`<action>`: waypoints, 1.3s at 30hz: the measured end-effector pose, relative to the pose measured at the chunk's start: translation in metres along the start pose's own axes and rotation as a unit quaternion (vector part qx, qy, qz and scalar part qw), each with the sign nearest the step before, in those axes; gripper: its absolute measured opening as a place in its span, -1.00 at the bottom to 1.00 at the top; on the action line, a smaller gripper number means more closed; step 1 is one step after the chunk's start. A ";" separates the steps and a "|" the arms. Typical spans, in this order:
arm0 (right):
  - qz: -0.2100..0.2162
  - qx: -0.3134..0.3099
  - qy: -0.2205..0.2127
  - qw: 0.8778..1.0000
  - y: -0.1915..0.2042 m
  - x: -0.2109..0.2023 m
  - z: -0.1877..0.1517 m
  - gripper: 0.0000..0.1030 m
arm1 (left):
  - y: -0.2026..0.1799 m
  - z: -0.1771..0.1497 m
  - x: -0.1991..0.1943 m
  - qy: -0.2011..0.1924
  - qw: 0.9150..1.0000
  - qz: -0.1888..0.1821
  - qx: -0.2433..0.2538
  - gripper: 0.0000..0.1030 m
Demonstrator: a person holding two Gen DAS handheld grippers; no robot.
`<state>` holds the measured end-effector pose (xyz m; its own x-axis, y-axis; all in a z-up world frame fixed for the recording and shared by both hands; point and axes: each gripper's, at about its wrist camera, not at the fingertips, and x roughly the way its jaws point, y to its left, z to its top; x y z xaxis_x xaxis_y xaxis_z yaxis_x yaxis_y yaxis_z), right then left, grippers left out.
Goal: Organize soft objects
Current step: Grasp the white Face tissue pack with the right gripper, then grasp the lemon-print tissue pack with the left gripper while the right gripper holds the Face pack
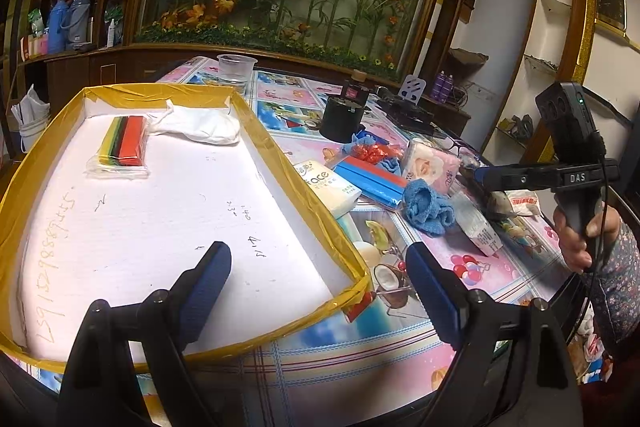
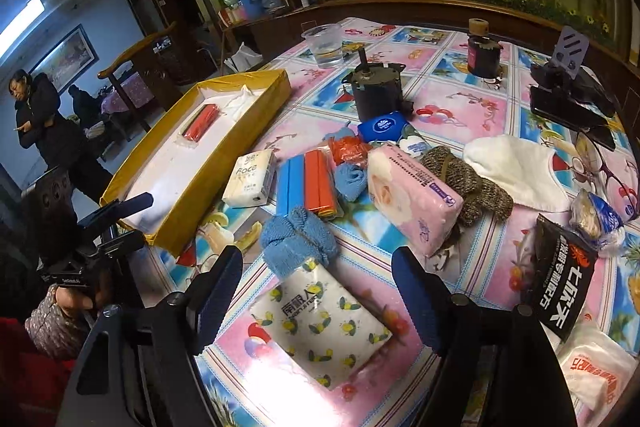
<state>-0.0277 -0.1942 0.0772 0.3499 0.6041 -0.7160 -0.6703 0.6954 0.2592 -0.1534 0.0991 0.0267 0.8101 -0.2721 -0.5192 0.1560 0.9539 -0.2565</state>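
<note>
A white foam tray with a yellow taped rim (image 1: 304,195) (image 2: 224,151) holds a striped cloth pack (image 1: 124,143) (image 2: 200,123) and a white cloth (image 1: 196,125). My left gripper (image 1: 316,279) is open and empty above the tray's near right corner. My right gripper (image 2: 316,291) is open, just above a lemon-print tissue pack (image 2: 320,327), with a finger on each side. A blue knit cloth (image 2: 296,243) (image 1: 428,207), a pink tissue pack (image 2: 412,199) (image 1: 432,163), a "Face" tissue pack (image 2: 250,179) (image 1: 328,187), a blue-and-orange pack (image 2: 308,187) (image 1: 368,181), a grey knit cloth (image 2: 464,183) and a white towel (image 2: 516,167) lie on the table.
A black motor (image 2: 376,91) (image 1: 344,119), a plastic cup (image 2: 324,45) (image 1: 236,69), a dark jar (image 2: 484,51), a phone on a stand (image 2: 568,99), glasses (image 2: 604,163) and snack bags (image 2: 560,283) crowd the flowered tablecloth (image 2: 448,107). A person stands at far left (image 2: 44,123).
</note>
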 end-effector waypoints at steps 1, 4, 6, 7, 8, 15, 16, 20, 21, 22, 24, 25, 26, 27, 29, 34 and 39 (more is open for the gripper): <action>0.005 -0.007 -0.001 1.000 0.007 0.002 0.003 0.58 | 0.000 0.000 0.001 0.002 1.000 0.000 0.000 0.72; 0.011 -0.026 0.002 1.000 0.033 0.016 0.019 0.58 | 0.000 0.001 0.002 0.004 1.000 0.002 0.000 0.72; 0.005 -0.037 0.022 0.999 0.051 0.036 0.032 0.58 | 0.000 0.000 0.002 0.003 1.000 0.004 -0.001 0.72; 0.000 -0.042 0.032 0.999 0.058 0.048 0.038 0.58 | 0.000 0.000 0.001 0.001 1.000 0.004 -0.001 0.72; -0.008 -0.044 0.047 0.998 0.066 0.063 0.044 0.57 | 0.001 0.000 0.000 0.000 1.000 0.004 -0.002 0.72; -0.036 -0.064 0.100 0.992 0.097 0.130 0.065 0.53 | 0.002 -0.001 -0.003 -0.007 1.000 -0.004 -0.001 0.72; -0.044 -0.061 0.107 0.991 0.095 0.136 0.068 0.50 | 0.002 -0.001 -0.003 -0.007 1.000 -0.005 -0.001 0.72; -0.049 -0.045 0.135 0.989 0.086 0.160 0.074 0.21 | 0.000 -0.002 -0.005 -0.011 1.000 -0.009 0.004 0.72; -0.058 -0.046 0.140 0.987 0.086 0.167 0.076 0.21 | 0.000 -0.001 -0.006 -0.012 1.000 -0.010 0.004 0.72; -0.069 -0.050 0.142 0.986 0.087 0.171 0.076 0.21 | 0.000 -0.001 -0.006 -0.013 1.000 -0.010 0.004 0.72; -0.087 -0.063 0.138 0.985 0.091 0.176 0.079 0.21 | 0.000 -0.001 -0.006 -0.013 1.000 -0.011 0.004 0.72; -0.094 -0.069 0.136 0.984 0.093 0.177 0.079 0.20 | 0.000 -0.001 -0.006 -0.013 1.000 -0.011 0.003 0.72; -0.097 -0.072 0.134 0.984 0.094 0.177 0.079 -0.02 | 0.000 -0.001 -0.006 -0.014 1.000 -0.011 0.003 0.72; -0.103 -0.077 0.131 0.983 0.095 0.176 0.079 -0.07 | 0.000 -0.001 -0.006 -0.014 1.000 -0.012 0.003 0.72; -0.095 -0.073 0.125 0.985 0.094 0.168 0.077 -0.09 | 0.000 -0.002 -0.007 -0.014 1.000 -0.013 0.003 0.72; -0.032 -0.021 0.052 0.998 0.081 0.101 0.066 -0.08 | 0.000 -0.002 -0.007 -0.014 1.000 -0.012 0.002 0.72; -0.046 0.064 -0.014 0.997 0.022 0.024 0.031 -0.08 | -0.001 -0.002 -0.008 -0.019 1.000 -0.009 0.003 0.72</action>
<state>-0.0141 -0.1522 0.0860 0.4255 0.5459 -0.7218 -0.5469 0.7906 0.2755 -0.1616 0.1003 0.0294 0.8275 -0.2851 -0.4838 0.1742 0.9493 -0.2616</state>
